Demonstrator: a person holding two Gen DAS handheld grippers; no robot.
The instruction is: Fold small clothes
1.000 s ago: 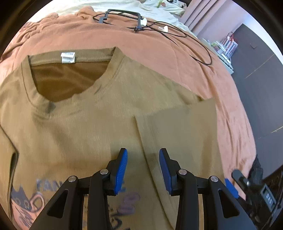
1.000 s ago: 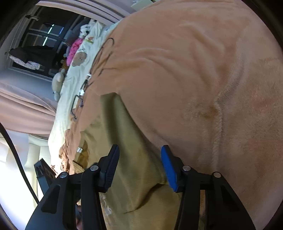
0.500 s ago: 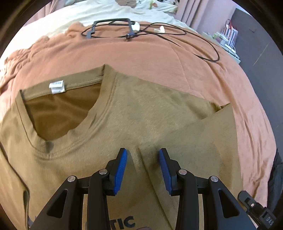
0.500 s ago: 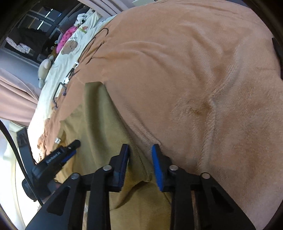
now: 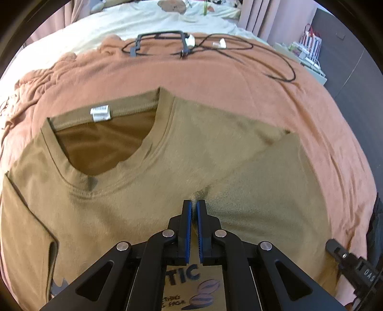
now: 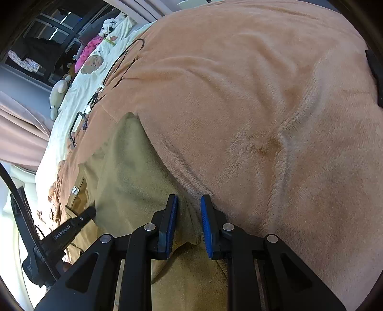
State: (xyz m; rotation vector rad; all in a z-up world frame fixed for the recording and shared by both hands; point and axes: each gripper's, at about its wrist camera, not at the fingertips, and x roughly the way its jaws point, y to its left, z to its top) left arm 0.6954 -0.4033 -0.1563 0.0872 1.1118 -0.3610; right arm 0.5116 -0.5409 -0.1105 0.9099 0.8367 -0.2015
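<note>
Blue pads on the left gripper [image 5: 194, 207] stand almost together, pinching a small tuft of olive cloth where the folded-in sleeve [image 5: 268, 191] of the T-shirt [image 5: 134, 198] meets its chest. Below the jaws, dark printed letters and a bean-like graphic [image 5: 191, 284] show on the shirt front. The shirt lies flat and face up on a terracotta blanket [image 5: 215, 81], its right-hand sleeve turned inward over the body, its other sleeve [image 5: 26, 227] lying out at the frame's left edge. Further up, the round neckline [image 5: 100, 148] opens onto the darker inner back, with a white label [image 5: 100, 113] sewn at the collar. Beyond the shirt, a black cable [image 5: 263, 59] loops across the blanket beside a black rectangular frame [image 5: 159, 40], and past those a cream bedsheet [image 5: 143, 19] reaches toward pink curtains [image 5: 253, 14].

In the right wrist view, the right gripper [image 6: 189, 205] has its pads apart by a narrow gap, with a raised ridge of the shirt's edge lying between them; whether they touch the cloth I cannot tell. The olive cloth [image 6: 124, 172] runs away to the left of the jaws, the plush blanket [image 6: 263, 107] swells to the right. The left gripper's black body [image 6: 64, 234] shows at lower left, resting over the shirt. Far off, soft toys [image 6: 59, 91] sit on the sheet.
</note>
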